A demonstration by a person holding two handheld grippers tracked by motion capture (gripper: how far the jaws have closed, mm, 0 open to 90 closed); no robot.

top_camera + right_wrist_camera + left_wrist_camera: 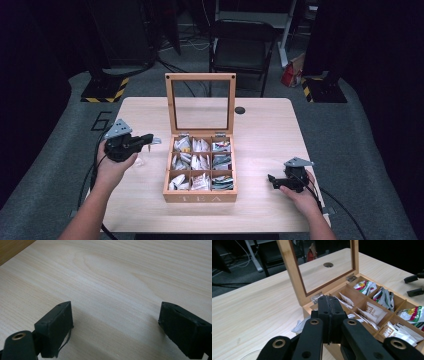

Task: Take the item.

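A wooden tea box (200, 196) marked TEA sits near the middle of the light wood tabletop (265, 130), its glass-paned lid (200, 104) standing upright at the far side. Its nine compartments hold tea bags (201, 164) in white and coloured wrappers. The left gripper (150, 140) is held above the tabletop just left of the box's far-left corner, pointing toward the box; in the left gripper view its jaws are pressed together, and something pale and crumpled, seemingly a white tea bag (300, 326), shows just under them, though I cannot tell whether it is pinched. The right gripper (272, 181) rests low by the tabletop's right edge, well apart from the box, its jaws spread wide over bare wood with nothing between them.
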